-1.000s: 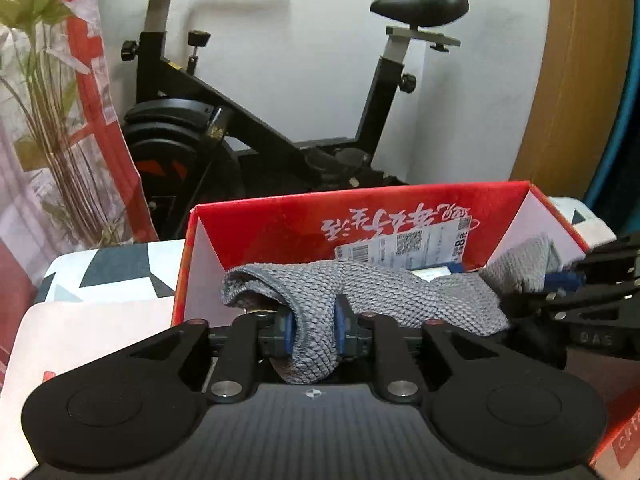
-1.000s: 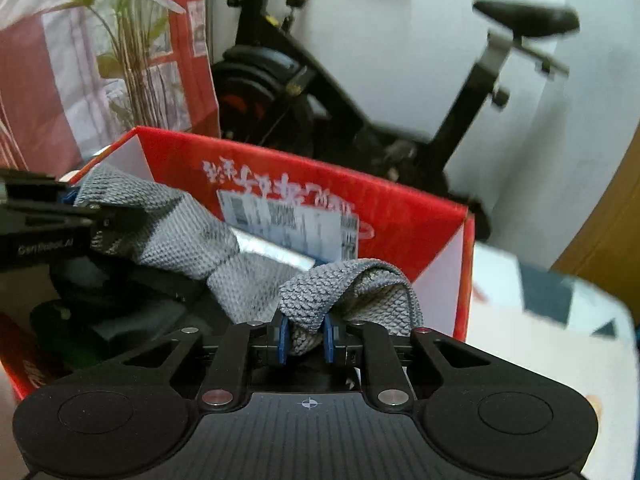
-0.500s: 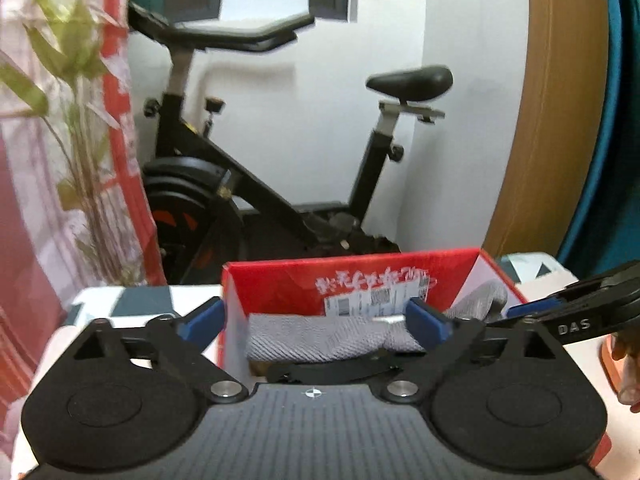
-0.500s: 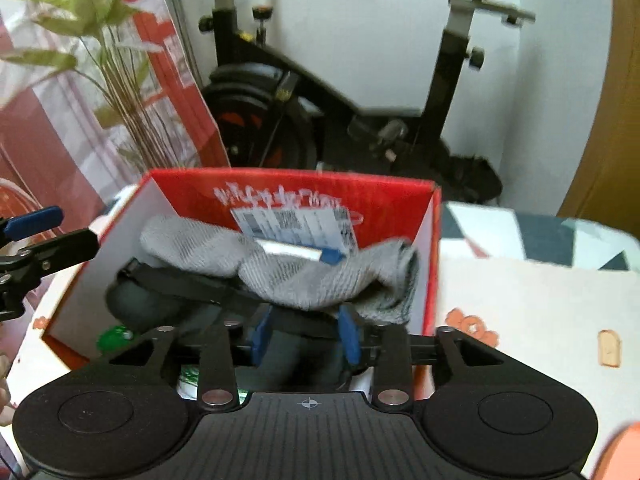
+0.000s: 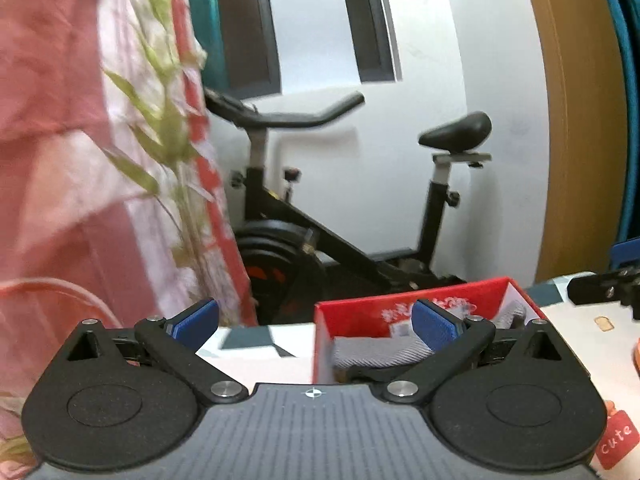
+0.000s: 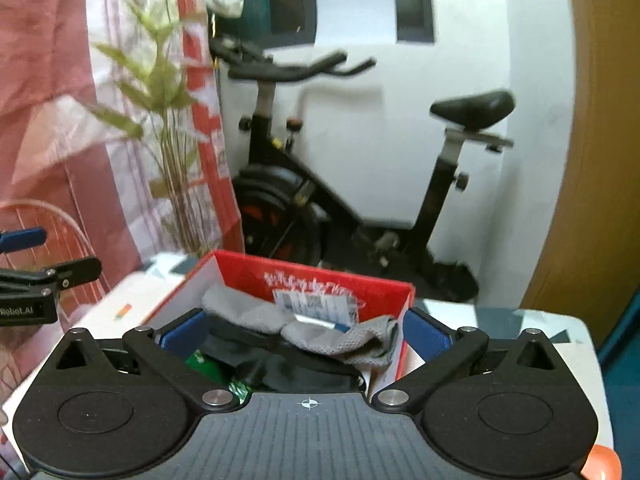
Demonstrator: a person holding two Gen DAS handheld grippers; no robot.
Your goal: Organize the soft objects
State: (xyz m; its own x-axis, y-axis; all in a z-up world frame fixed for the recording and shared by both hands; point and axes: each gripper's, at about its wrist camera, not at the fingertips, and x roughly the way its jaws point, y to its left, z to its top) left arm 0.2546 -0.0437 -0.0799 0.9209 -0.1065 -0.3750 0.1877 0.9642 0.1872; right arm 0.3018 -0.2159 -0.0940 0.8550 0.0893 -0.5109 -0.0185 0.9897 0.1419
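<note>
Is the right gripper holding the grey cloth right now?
No, the right gripper stands wide open, and the grey cloth lies loose in the red box.

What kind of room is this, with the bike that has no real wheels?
Most likely a room in someone's home. An exercise bike stands by a white wall, a patterned curtain hangs beside a leafy plant, and a red box holding a grey cloth sits on the table.
</note>
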